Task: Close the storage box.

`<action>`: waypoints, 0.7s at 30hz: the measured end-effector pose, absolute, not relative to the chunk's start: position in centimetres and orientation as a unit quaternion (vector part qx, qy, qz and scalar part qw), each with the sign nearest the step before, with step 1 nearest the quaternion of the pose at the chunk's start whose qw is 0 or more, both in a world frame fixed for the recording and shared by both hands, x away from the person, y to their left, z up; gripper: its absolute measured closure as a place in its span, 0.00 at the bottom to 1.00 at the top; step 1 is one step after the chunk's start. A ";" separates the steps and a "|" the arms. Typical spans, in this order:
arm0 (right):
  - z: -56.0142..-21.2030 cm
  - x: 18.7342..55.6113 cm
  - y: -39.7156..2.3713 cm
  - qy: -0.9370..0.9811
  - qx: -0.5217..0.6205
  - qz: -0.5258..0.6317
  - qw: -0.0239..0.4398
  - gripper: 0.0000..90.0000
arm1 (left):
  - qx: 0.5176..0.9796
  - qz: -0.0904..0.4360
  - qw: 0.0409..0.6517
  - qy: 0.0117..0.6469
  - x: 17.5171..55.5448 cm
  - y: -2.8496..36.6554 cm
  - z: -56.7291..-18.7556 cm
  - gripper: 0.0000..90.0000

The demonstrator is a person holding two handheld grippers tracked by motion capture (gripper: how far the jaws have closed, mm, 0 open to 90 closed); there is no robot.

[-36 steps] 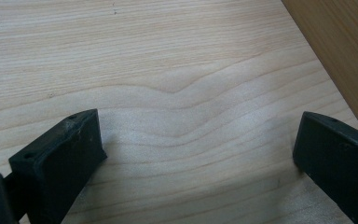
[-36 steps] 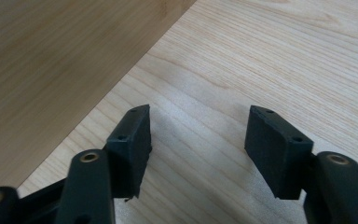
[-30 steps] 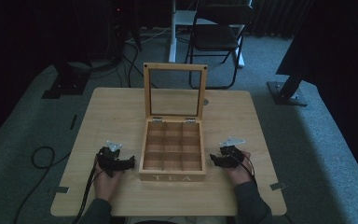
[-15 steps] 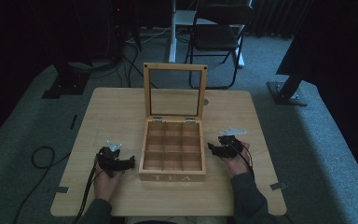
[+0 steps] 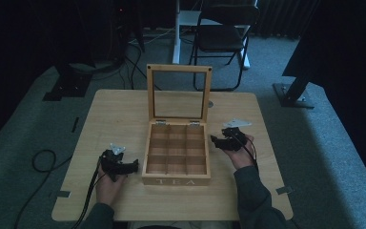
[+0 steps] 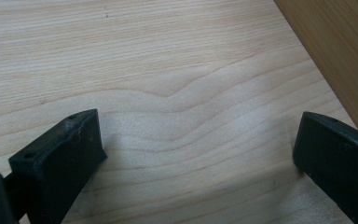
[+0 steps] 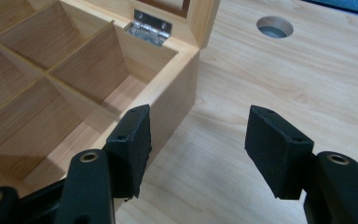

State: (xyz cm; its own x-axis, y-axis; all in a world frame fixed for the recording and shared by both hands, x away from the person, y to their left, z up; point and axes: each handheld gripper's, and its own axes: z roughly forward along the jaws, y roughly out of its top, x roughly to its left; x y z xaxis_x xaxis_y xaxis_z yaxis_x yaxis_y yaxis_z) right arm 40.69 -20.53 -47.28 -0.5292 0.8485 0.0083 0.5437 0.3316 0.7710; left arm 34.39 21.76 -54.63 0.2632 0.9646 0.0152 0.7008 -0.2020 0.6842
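From the high view: the tea box (image 5: 177,152) sits at the middle of the desk (image 5: 114,114), nearer the front edge, lid (image 5: 178,93) standing upright on its hinges, all nine compartments bare; the right hand-held gripper (image 5: 218,141) has travelled up from the front edge over the last second and now hovers just beside the box's right wall, toward the back half; the left hand-held gripper (image 5: 129,166) has not budged, parked near the box's front left corner.

Left gripper view: jaws spread wide over plain desk grain, nothing between them; a slice of the box's side wall (image 6: 335,51) shows at upper right, close but apart.

Right gripper view: jaws wide apart here too, gripping nothing; one jaw hangs over the rim of the back corner compartment (image 7: 116,70), the other outside over the desk, so they straddle the box's right wall; a silver hinge (image 7: 148,27) and a round cable hole (image 7: 274,26) lie beyond.

My read: the right side is lining up on that wall or the lid, perhaps to close or shift the box; no contact yet.
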 end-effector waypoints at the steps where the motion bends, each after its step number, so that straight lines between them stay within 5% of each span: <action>1: -47.1 40.8 -20.4 0.792 0.439 0.373 0.205 0.45 | 0.741 0.229 0.289 0.562 34.4 21.8 -54.6 0.02; 21: -43.2 43.8 -18.8 0.786 0.423 0.393 0.219 0.53 | 0.741 0.229 0.288 0.562 34.4 21.8 -54.6 0.02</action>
State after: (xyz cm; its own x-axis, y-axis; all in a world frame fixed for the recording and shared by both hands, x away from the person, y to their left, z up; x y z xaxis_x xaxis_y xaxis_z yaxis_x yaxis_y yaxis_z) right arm 43.82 -18.80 -43.19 -0.5458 0.8378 -0.0105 0.4940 0.3319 0.8036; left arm 34.40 21.77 -54.63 0.2639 0.9644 0.0156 0.7005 -0.2028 0.6842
